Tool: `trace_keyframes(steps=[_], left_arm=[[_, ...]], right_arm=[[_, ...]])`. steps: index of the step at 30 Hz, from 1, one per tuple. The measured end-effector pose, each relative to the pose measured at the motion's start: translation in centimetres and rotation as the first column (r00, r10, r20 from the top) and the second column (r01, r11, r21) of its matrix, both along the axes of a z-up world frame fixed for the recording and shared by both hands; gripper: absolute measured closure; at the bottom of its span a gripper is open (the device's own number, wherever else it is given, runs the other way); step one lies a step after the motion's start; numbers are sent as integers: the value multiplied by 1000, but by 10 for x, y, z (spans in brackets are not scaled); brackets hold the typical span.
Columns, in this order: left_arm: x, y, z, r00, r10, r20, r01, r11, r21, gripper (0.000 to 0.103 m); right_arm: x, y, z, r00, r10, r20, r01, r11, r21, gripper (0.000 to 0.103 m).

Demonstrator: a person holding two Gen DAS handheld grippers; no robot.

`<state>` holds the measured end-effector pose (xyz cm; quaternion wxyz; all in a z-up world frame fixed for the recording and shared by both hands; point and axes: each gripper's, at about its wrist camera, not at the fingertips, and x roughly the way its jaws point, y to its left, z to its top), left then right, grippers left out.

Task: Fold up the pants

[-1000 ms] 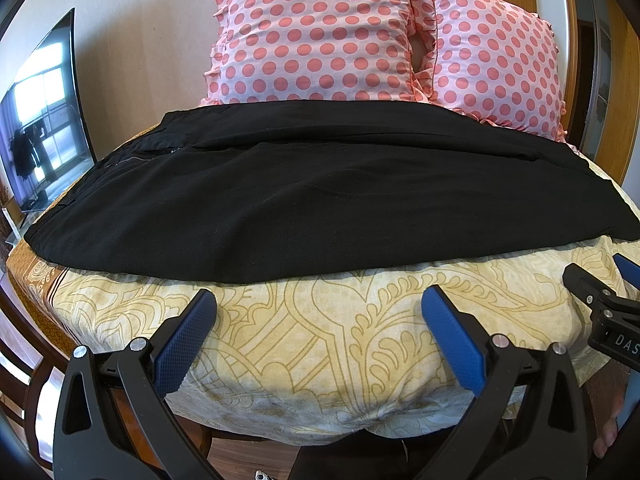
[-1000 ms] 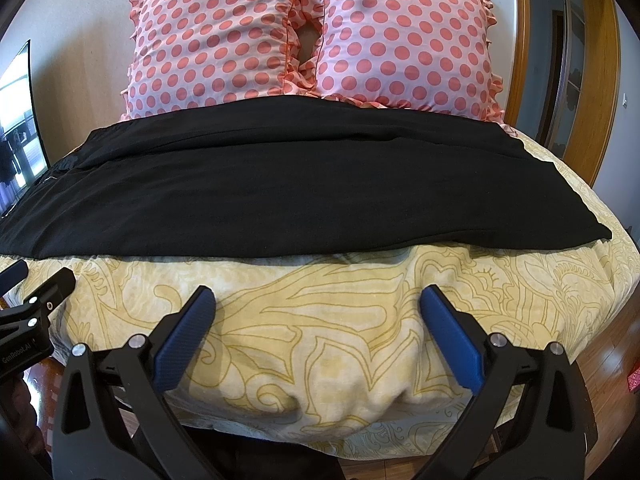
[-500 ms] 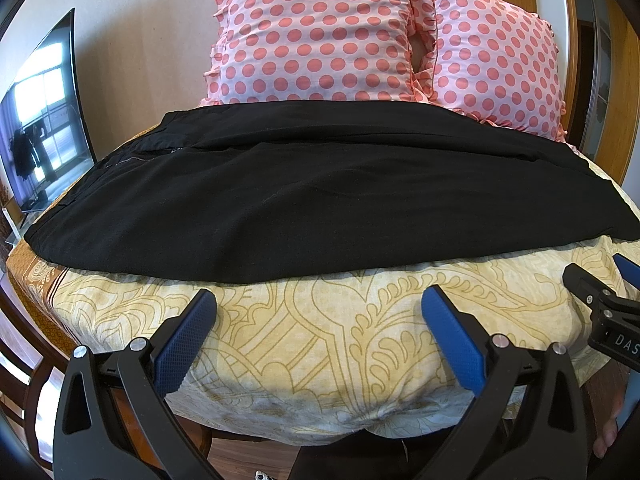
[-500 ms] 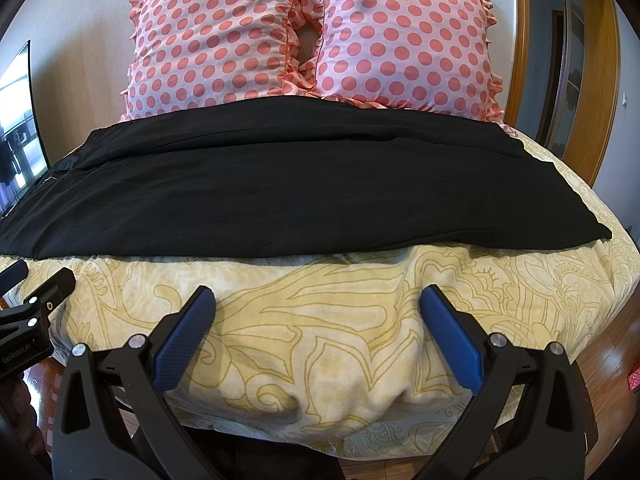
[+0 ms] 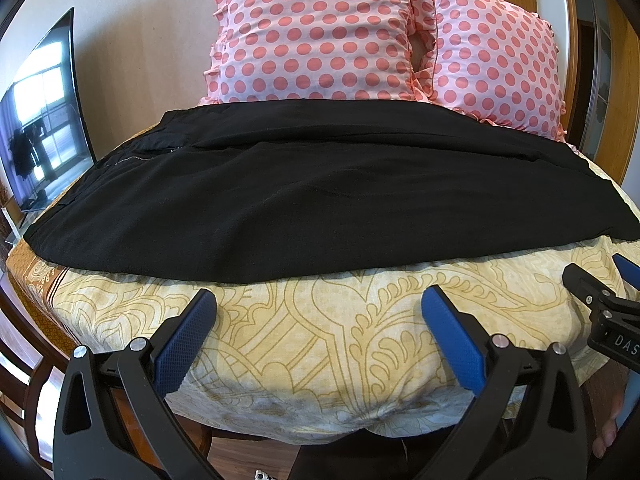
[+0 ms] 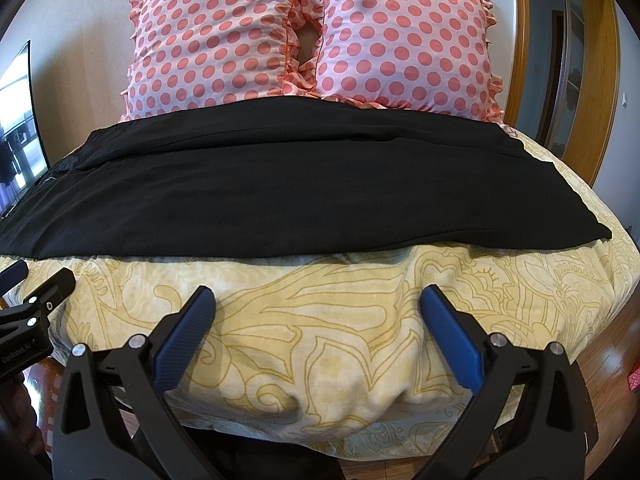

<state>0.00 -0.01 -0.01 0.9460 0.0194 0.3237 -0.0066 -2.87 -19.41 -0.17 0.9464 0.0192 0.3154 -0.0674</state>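
Note:
Black pants lie flat across the bed, waist and zipper at the left, leg ends at the right; they also show in the right wrist view. My left gripper is open and empty, hovering above the yellow patterned bedspread just short of the pants' near edge. My right gripper is open and empty, likewise short of the near edge. The right gripper shows at the right edge of the left wrist view, and the left gripper shows at the left edge of the right wrist view.
Two pink polka-dot pillows stand against the wall behind the pants. A dark TV screen stands at the left. Wooden frame and wood floor are at the right.

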Motion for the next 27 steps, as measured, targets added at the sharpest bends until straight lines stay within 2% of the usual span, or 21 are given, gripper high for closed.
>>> trace_keyframes(steps=[5,7,9,11,15,18,19,20,21,22,23,24,27], left_arm=[[-2,3,3,1000,-13,-5,13,1000,-3,1],[-8,9,15,999,-29,20,30,999,-20,1],[-14,15,35,995,-36,92,38,999,-20,1],[-14,21,52,990,-17,143,16,1000,4,1],[13,28,77,981,23,192,-29,999,30,1],[39,29,81,982,49,184,-57,998,39,1],[45,30,83,982,53,180,-59,998,30,1],[52,31,84,983,53,176,-57,998,20,1],[60,31,84,984,53,172,-57,998,16,1],[66,32,84,984,54,168,-58,998,17,1],[76,31,83,985,57,162,-62,998,23,1],[84,30,82,986,60,158,-65,998,26,1],[105,29,80,988,69,138,-72,997,20,1]], right_arm=[[0,-4,1,999,35,-16,-35,999,7,2],[-3,-19,23,999,25,39,-26,1000,15,2],[-3,-39,53,994,-21,107,20,1000,4,2],[19,-70,85,988,-84,129,83,996,10,2],[94,-142,114,971,-228,75,220,970,103,2],[164,-212,115,923,-385,-13,381,906,184,18],[184,-235,111,902,-428,-58,429,874,228,31],[202,-258,104,883,-457,-105,468,838,281,42],[218,-281,96,866,-477,-151,498,799,336,48],[237,-303,84,838,-504,-211,545,746,382,59],[253,-318,74,817,-519,-252,576,710,406,65],[271,-336,63,790,-537,-295,612,672,417,68],[302,-362,46,735,-584,-344,677,607,416,70]])
